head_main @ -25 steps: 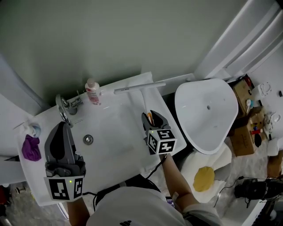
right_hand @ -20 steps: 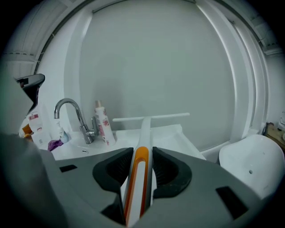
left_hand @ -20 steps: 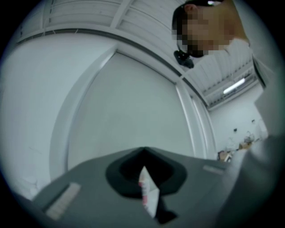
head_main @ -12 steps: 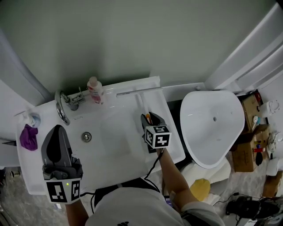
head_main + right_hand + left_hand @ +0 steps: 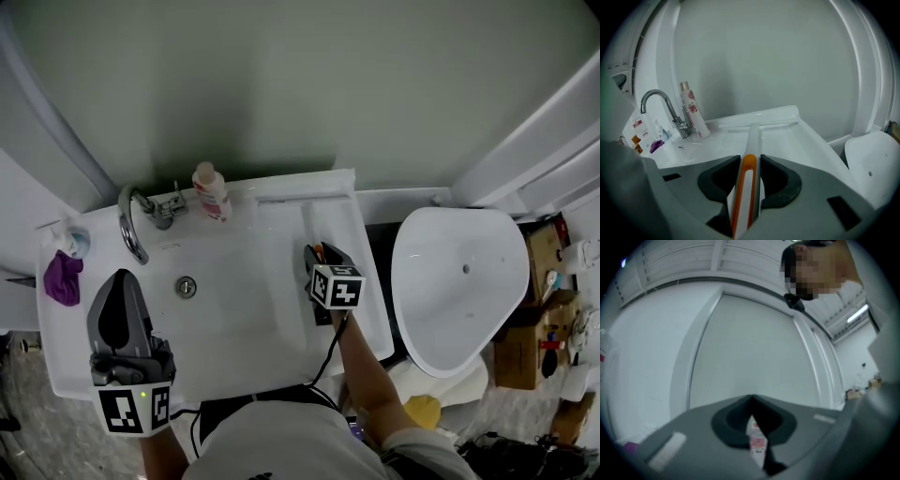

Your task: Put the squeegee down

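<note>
- The squeegee (image 5: 753, 133) handle's near end runs under the right gripper (image 5: 750, 158), whose jaws clamp it, and off the bottom edge.
- Between the left gripper (image 5: 751, 401) jaws, a white-and-red sliver (image 5: 756, 442) is too blurred to identify.
- Small items (image 5: 638, 131) far left of the right gripper are too small to tell.

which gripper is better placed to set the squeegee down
Right. The right gripper is shut on the squeegee handle, with the blade at the back rim of the sink. The left gripper is shut with nothing in it, and sits over the sink's left side, away from the squeegee.
</note>
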The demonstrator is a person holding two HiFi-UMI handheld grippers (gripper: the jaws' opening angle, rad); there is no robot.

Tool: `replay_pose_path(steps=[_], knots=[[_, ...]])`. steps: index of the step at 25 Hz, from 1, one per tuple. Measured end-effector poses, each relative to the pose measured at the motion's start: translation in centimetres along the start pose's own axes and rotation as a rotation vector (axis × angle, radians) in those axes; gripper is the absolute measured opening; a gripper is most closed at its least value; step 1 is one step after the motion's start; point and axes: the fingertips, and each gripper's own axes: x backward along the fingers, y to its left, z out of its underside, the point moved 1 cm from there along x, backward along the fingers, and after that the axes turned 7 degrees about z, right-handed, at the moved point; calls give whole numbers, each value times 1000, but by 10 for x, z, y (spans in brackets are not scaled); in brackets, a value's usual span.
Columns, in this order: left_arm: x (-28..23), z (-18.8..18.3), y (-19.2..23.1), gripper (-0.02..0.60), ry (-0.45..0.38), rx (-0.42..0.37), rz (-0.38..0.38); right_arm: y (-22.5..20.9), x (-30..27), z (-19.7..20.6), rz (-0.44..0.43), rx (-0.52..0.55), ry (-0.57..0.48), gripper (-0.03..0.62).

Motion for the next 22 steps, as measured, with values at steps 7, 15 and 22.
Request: replay_pose_path(steps=[7,15,22], knots=[[-2,5,5,8,16,-10,-30,6,-19,3,-19,7,40,132],[4,6,18,8,26,-7,-51,10,-29,8,8,56,80,132],[10,6,24,8,31,-3,-47,16,-31,12,25,111,110,150]])
